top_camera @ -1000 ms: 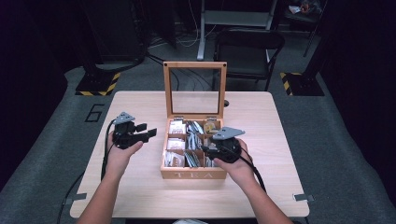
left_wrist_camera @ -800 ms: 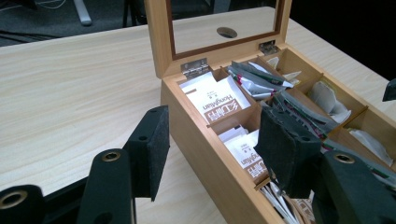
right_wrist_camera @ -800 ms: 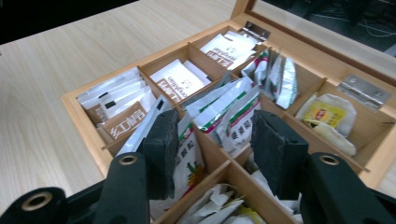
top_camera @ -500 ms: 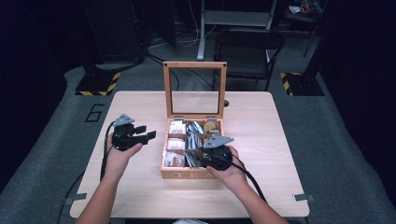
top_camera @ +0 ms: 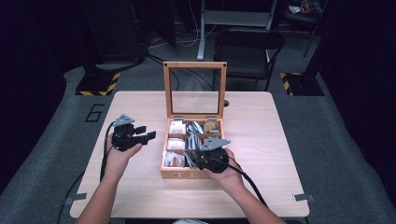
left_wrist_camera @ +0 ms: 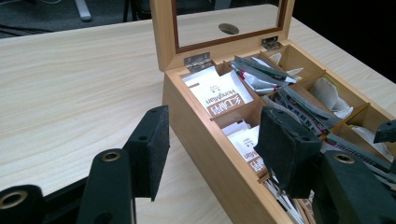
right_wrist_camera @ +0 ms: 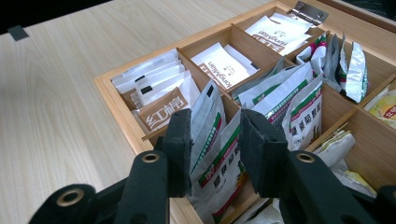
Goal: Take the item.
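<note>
From where I stand, a wooden tea box (top_camera: 192, 173) sits at the middle of the pale counter (top_camera: 289, 140), its glass-paned lid (top_camera: 194, 88) propped upright at twelve o'clock. The box is split into compartments: the column at nine o'clock holds white and brown paper sachets (right_wrist_camera: 161, 100) packed upright, the middle column holds silver packets with green and red print (right_wrist_camera: 219, 154), and the column at three o'clock holds loose pale tea bags (left_wrist_camera: 329, 95). The right hand-held gripper (top_camera: 209, 158) is tipped down into the near end of the middle column; its jaws have just been closing, and they now stand narrow on either side of the silver packets, the pads (right_wrist_camera: 180, 149) right against the foil, though I cannot tell whether they truly press it. The left hand-held gripper (top_camera: 142, 135) hovers over the bare counter at nine o'clock of the box, just beside its wall, jaws parted about halfway with nothing between them.
</note>
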The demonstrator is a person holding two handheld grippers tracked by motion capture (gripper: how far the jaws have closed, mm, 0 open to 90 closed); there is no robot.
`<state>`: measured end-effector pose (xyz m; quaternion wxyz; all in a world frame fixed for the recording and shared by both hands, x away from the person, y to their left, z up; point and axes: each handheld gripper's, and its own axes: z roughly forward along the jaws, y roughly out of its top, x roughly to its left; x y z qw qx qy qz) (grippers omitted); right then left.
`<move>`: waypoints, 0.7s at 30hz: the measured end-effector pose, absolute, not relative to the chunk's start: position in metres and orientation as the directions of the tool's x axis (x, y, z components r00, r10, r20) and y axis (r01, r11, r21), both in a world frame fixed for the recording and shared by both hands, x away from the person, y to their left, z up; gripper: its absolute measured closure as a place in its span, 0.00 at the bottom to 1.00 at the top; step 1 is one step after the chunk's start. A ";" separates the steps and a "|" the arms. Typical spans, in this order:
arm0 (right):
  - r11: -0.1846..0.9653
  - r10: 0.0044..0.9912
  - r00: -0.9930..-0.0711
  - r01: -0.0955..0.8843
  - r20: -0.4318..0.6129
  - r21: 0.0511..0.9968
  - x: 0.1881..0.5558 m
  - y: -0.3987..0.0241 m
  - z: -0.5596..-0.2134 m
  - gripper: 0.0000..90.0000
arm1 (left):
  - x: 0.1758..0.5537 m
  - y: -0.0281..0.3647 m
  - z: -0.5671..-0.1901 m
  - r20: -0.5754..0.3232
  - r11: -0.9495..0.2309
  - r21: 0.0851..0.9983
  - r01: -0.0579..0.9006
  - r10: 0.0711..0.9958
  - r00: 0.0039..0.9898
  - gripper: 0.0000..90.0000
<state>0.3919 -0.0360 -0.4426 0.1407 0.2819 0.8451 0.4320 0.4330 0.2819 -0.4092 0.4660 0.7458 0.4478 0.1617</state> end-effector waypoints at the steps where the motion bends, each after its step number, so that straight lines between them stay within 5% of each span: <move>1: 0.475 0.602 -0.798 0.353 -0.005 0.806 0.392 -0.036 -0.443 0.74 | 0.433 0.282 -0.409 -0.177 -0.165 0.840 0.517 0.818 0.547 0.49; 5: 0.504 0.597 -0.802 0.357 -0.018 0.786 0.394 -0.037 -0.447 0.83 | 0.433 0.282 -0.410 -0.179 -0.158 0.842 0.515 0.820 0.544 0.49; 21: 0.514 0.616 -0.788 0.412 0.010 0.752 0.405 -0.036 -0.460 0.88 | 0.432 0.283 -0.410 -0.192 -0.145 0.842 0.519 0.820 0.539 0.49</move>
